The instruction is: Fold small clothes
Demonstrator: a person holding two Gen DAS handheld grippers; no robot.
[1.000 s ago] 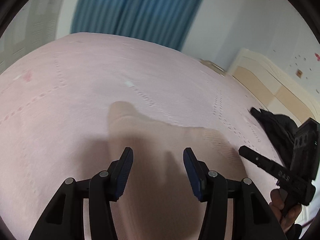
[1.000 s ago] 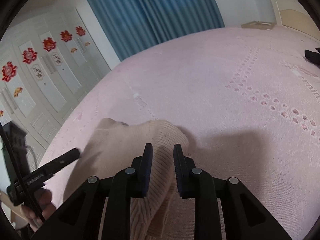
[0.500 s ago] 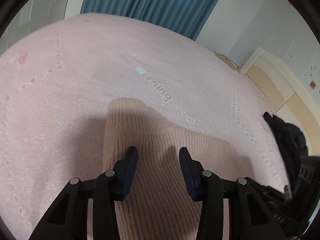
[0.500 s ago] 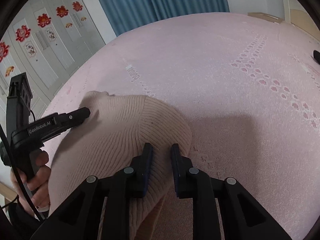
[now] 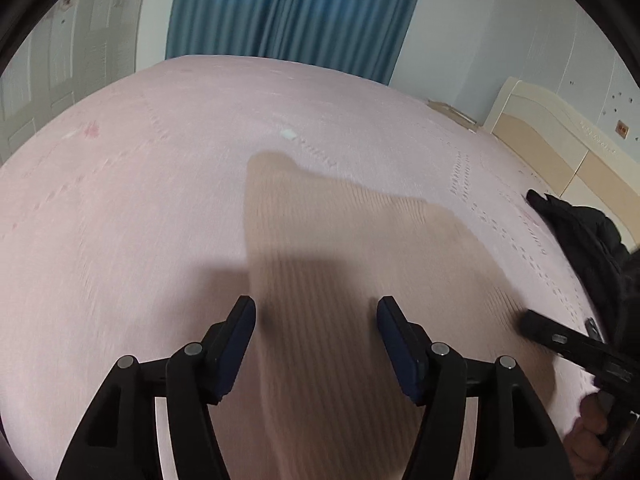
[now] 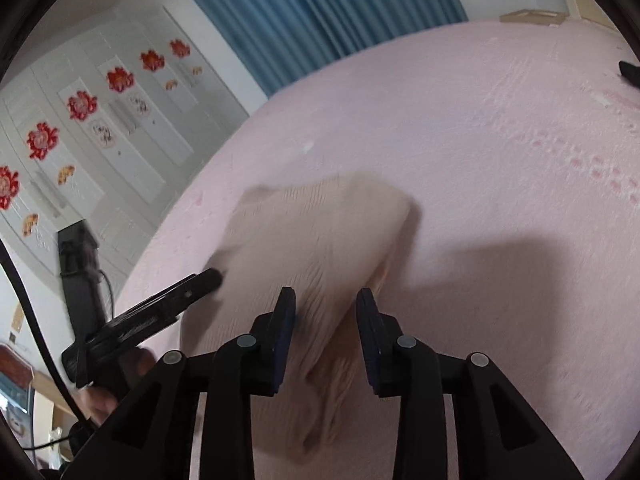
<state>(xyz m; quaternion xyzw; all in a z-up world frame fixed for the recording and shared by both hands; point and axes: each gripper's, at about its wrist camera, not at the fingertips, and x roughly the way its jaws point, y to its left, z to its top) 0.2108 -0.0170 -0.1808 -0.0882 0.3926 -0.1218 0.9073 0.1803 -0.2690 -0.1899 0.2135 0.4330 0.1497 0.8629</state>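
Near the front edge of the pink bedspread [image 5: 120,208], a beige ribbed knit garment [image 5: 360,248] is laid out, partly bunched, with loose folds seen at its near end in the right wrist view [image 6: 320,248]. The left gripper [image 5: 316,312] is held over the garment's left portion with its jaws set wide apart; ribbed fabric is seen between them, and nothing is clamped. The right gripper [image 6: 326,300] is held above the garment's right side, jaws apart, with a raised fold of knit lying between the blue pads [image 6: 286,320]; whether the pads touch the fabric cannot be told through the blur. Each gripper is visible from the other's camera: the right gripper at the garment's right edge, the left gripper [image 6: 200,284] at its left edge. A dark garment [image 5: 580,232] is noted toward the right edge of the bed, well apart from the knit. Blue curtains [image 5: 288,12] are seen behind the far edge, and white wardrobe doors with red flower decals [image 6: 82,106] to the left.
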